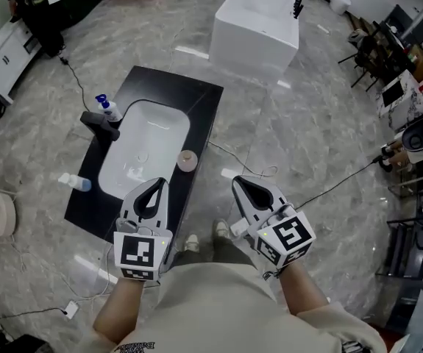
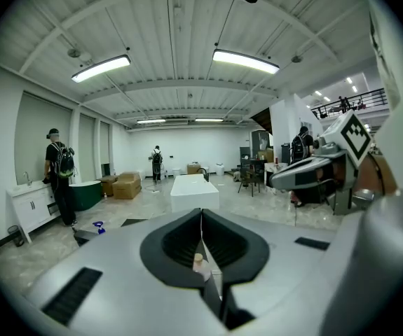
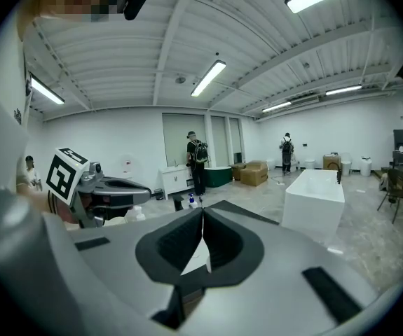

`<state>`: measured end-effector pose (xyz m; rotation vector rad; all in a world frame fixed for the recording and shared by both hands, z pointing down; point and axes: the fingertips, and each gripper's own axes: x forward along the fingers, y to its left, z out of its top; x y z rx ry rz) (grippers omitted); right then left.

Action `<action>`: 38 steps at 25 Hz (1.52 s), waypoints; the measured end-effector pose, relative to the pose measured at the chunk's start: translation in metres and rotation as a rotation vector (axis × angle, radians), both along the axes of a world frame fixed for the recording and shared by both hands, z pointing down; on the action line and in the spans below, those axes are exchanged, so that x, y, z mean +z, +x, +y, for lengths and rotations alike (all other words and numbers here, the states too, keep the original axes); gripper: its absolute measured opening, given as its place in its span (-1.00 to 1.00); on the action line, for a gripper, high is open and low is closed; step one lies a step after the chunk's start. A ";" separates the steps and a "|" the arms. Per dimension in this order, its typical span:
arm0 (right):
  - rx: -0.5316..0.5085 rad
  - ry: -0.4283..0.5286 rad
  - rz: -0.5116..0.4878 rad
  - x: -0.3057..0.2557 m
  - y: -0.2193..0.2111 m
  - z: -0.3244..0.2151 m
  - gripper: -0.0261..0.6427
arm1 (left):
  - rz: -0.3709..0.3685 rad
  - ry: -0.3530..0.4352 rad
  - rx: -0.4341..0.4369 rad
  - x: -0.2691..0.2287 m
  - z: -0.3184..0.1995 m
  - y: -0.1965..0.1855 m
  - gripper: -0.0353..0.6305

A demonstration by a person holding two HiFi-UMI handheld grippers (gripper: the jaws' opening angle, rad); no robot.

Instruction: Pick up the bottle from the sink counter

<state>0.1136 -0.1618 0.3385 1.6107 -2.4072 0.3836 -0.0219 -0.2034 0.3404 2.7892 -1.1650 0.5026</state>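
The beige-capped bottle [image 1: 187, 160] stood upright on the black sink counter [image 1: 204, 116], on the narrow strip just beside the right rim of the white basin [image 1: 145, 145], which lay at its nine o'clock. Nothing touched it. My left gripper [image 1: 157, 184] was the nearer one, with the bottle at about two o'clock from its tips and a little apart from them. In the head view those tips showed over the near rim of the basin. Its jaws were pressed together with nothing between them. In the left gripper view [image 2: 202, 222] they met in one thin seam, and the bottle's cap [image 2: 198, 260] peeked through the hollow below that seam.

My right gripper [image 1: 239, 182] hung off the counter over the marble floor [image 1: 307, 123], at about four o'clock from the bottle. Its jaws were likewise closed on nothing — the right gripper view [image 3: 202, 233] showed the pads meeting edge to edge.

Two other bottles were on the counter. A spray bottle [image 1: 109, 109] with a blue top stood at ten o'clock from the beige-capped one, just beside the dark faucet [image 1: 99, 123] on the basin's far side. A small bottle with a blue cap [image 1: 75, 183] lay on its side between eight and nine o'clock, near the counter's left edge.

Farther off, at one o'clock, stood a white bathtub [image 1: 259, 24] — well apart from the counter.
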 end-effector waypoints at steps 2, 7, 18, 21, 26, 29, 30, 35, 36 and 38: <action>-0.037 -0.001 -0.006 0.001 0.004 -0.009 -0.93 | -0.007 -0.005 -0.038 0.002 -0.004 0.003 -0.87; -0.136 -0.002 -0.019 0.002 0.023 -0.027 -0.93 | -0.027 -0.015 -0.143 0.002 -0.012 0.016 -0.87; -0.296 -0.020 -0.036 0.019 0.055 -0.056 -0.93 | -0.014 -0.022 -0.320 0.014 -0.020 0.036 -0.87; -0.319 -0.026 -0.052 0.025 0.052 -0.065 -0.93 | 0.004 -0.043 -0.309 0.020 -0.022 0.040 -0.80; -0.350 -0.026 -0.077 0.029 0.038 -0.087 -0.93 | -0.012 -0.054 -0.235 0.036 -0.039 0.049 -0.20; -0.371 -0.022 -0.078 0.035 0.025 -0.103 -0.93 | -0.049 -0.044 -0.181 0.053 -0.054 0.056 0.02; -0.376 -0.023 -0.075 0.039 0.021 -0.109 -0.93 | -0.060 -0.042 -0.162 0.061 -0.059 0.059 0.08; -0.377 -0.058 -0.058 0.069 0.006 -0.135 -0.93 | -0.090 -0.085 -0.051 0.114 -0.083 0.075 0.17; -0.378 -0.067 -0.057 0.076 0.003 -0.139 -0.93 | -0.091 -0.102 -0.040 0.127 -0.088 0.077 0.19; -0.384 -0.086 -0.054 0.090 -0.003 -0.146 -0.93 | -0.096 -0.137 -0.029 0.152 -0.099 0.080 0.22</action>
